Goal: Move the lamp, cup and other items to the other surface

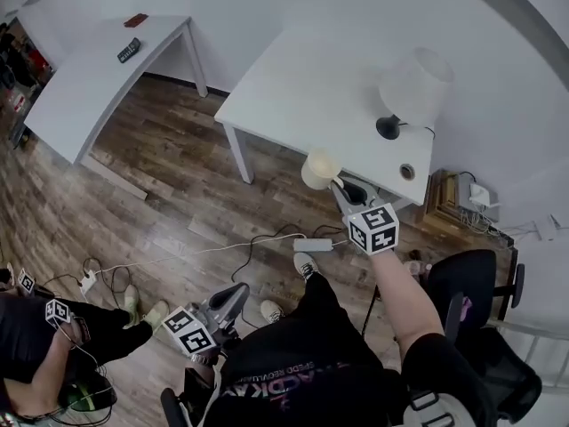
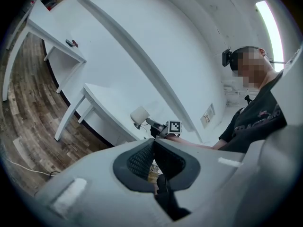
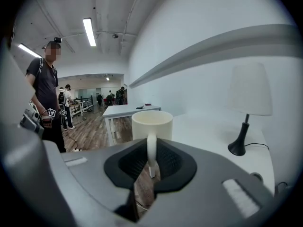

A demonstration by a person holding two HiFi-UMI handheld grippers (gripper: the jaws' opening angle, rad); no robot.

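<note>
Right gripper (image 1: 340, 186) clamps the cup (image 1: 319, 168) by its handle, aloft — left gripper (image 1: 240, 292) pressed together, empty — lamp (image 1: 413, 92) yet to move.

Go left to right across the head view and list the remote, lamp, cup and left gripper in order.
remote → left gripper → cup → lamp

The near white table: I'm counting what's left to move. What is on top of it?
The lamp stands on the table; its shade covers the spot beneath. The right tool holds the cup by its handle near the front edge.
</note>
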